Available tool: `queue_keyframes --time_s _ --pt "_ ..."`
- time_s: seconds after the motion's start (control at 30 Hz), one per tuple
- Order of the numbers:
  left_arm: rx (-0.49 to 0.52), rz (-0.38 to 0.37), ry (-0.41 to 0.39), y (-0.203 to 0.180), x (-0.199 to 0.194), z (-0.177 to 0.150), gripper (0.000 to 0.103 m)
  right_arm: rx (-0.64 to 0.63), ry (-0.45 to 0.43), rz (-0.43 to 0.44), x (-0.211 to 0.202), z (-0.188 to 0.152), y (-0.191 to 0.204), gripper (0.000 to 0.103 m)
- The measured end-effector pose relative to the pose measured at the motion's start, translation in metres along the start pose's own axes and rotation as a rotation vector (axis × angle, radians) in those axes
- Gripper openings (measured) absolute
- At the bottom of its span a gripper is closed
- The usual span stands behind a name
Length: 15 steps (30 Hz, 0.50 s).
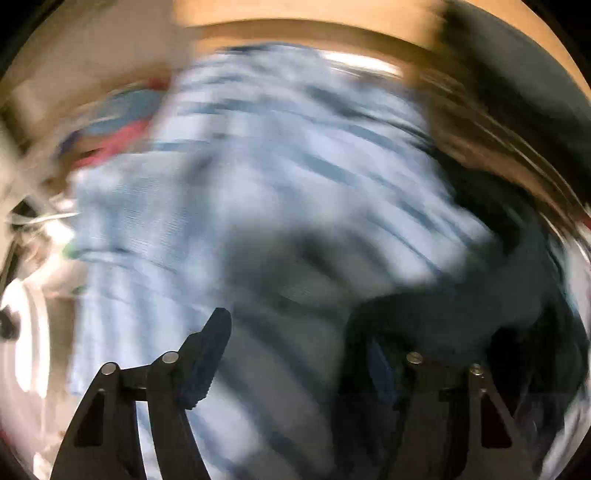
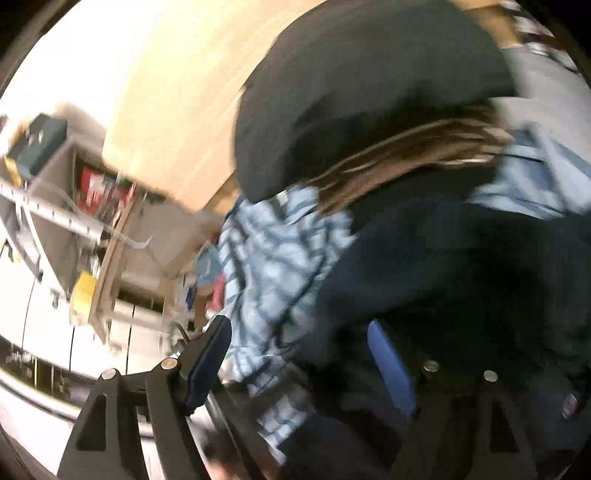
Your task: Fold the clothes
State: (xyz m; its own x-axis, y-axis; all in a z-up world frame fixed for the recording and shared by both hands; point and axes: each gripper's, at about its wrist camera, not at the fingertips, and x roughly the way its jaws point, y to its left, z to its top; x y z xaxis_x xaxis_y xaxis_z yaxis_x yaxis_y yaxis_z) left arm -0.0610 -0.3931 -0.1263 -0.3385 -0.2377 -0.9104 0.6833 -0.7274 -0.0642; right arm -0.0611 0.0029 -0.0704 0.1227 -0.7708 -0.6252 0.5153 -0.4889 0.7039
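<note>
Your left gripper (image 1: 299, 354) hangs over the blue striped shirt (image 1: 258, 177), fingers wide and empty, ready for a fold edge. Your right gripper (image 2: 306, 365) is wide too, striped cloth between its fingers (pinched? too blurred), beside a dark garment (image 2: 461, 266).

A grey open shelf unit (image 2: 55, 177) stands at the left of the right wrist view, blurred by motion. A dark teal box (image 2: 46, 142) sits on its top, and red packages (image 2: 98, 194) fill an upper compartment. A yellow block (image 2: 85, 291) lies lower down, beside a light wooden strip (image 2: 110, 266). A pale metal rail (image 2: 51, 212) crosses in front of the shelf. Behind it rises a cream wall (image 2: 166, 110). White cabinet fronts (image 2: 40, 325) run below. In the left wrist view, a tan wooden band (image 1: 295, 22) curves along the top.
</note>
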Motion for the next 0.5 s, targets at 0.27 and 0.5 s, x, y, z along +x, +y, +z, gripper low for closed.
queue_keyframes --time_s 0.27,0.5 --pt "-0.415 -0.223 0.054 0.085 0.007 0.005 0.07 0.329 -0.176 -0.091 -0.063 -0.063 -0.089 0.086" --pt "-0.367 -0.509 0.132 0.083 -0.011 -0.017 0.07 0.592 -0.282 -0.146 -0.098 -0.116 -0.165 0.085"
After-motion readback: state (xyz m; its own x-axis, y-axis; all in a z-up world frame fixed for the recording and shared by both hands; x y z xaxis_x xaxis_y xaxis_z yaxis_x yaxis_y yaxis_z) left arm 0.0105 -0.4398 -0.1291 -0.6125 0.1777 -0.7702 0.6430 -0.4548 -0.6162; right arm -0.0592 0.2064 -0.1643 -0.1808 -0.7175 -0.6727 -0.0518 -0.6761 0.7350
